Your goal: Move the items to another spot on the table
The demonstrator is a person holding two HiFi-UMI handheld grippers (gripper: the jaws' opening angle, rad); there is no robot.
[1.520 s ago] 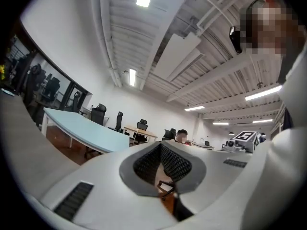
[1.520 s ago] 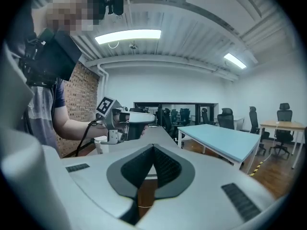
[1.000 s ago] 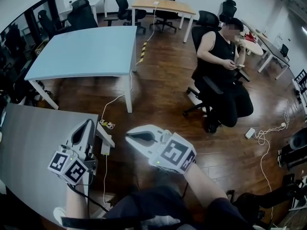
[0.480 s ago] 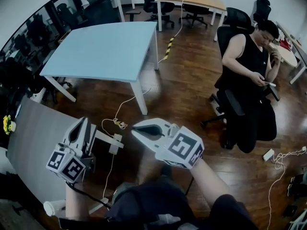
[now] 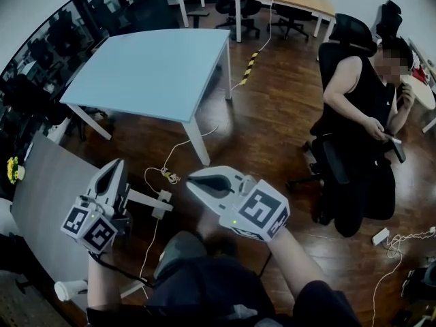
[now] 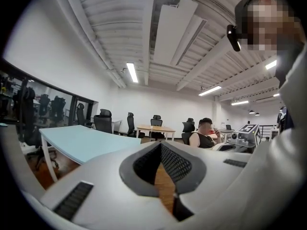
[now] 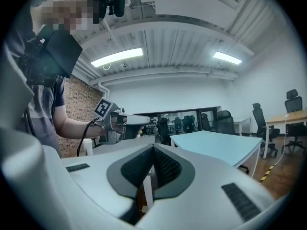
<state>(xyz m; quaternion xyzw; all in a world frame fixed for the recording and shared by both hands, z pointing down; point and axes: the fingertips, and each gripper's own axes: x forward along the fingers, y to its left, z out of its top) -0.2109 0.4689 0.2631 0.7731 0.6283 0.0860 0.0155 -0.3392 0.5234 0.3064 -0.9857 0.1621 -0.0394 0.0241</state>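
left gripper [image 5: 116,165] white moulded shell, dark grey ribbed pads, left marker cube [image 5: 88,227] with black-and-white squares, black cable [image 5: 120,272] trailing off its rear, right gripper [image 5: 193,181] same white build, right marker cube [image 5: 262,213], bare forearms, dark short sleeve [image 5: 328,308], dark trousers [image 5: 204,288]

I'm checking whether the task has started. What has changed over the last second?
The view has swung left: the grey table shows more, and the blue table and seated person sit further right. The left gripper and right gripper stay shut and empty, nothing picked up.
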